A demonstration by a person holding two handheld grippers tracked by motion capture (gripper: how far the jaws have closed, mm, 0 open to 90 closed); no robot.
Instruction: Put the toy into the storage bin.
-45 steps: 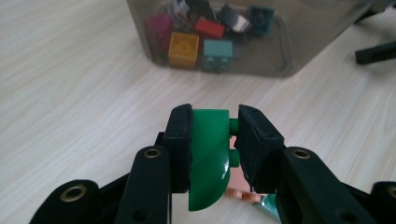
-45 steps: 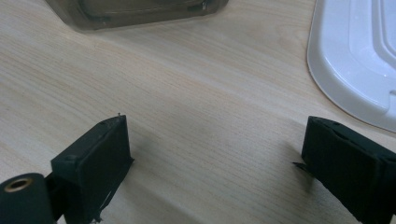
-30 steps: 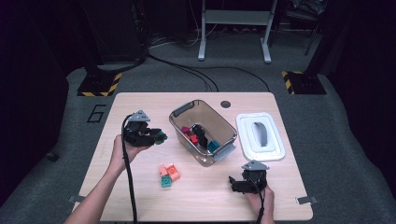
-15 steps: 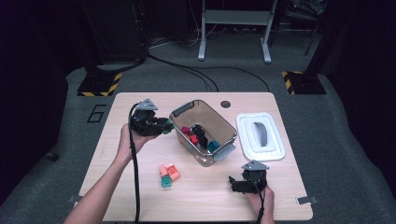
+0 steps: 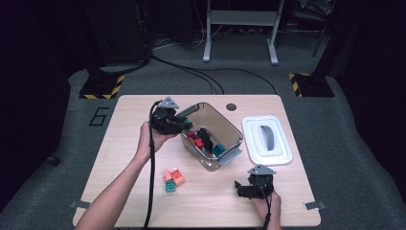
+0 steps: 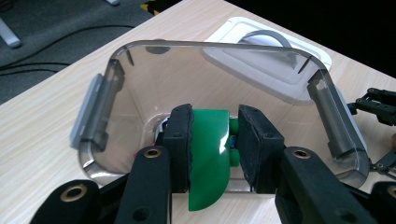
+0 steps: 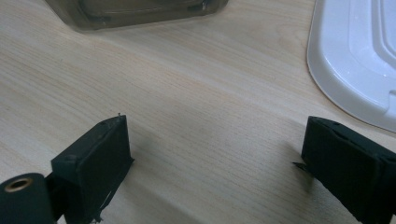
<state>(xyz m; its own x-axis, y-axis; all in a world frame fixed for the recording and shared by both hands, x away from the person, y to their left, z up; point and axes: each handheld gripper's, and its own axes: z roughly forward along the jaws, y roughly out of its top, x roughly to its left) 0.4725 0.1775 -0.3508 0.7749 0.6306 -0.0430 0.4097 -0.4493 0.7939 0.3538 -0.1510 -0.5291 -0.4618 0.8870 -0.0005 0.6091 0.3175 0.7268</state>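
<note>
The left gripper [image 6: 210, 154] has its jaws squeezed on a green block [image 6: 208, 158] right above the open clear box [image 6: 100, 109], while the right gripper [image 7: 215, 172] rests wide open on the table [image 7: 196, 93].

A clear bin [image 5: 225, 125] sits mid-table [image 5: 124, 115], holding several blocks [image 5: 207, 142]. The lid [image 5: 266, 140] lies flat just to the bin's right. Near the front, left of the bin, a small cluster of blocks [image 5: 171, 179] rests on the tabletop. The left gripper [image 5: 184, 123] hangs over the bin's left rim, pinching a half-round block [image 6: 209, 154]. The right gripper [image 5: 238, 187] sits at the front edge, right of the cluster and in front of the bin, jaws spread.
</note>
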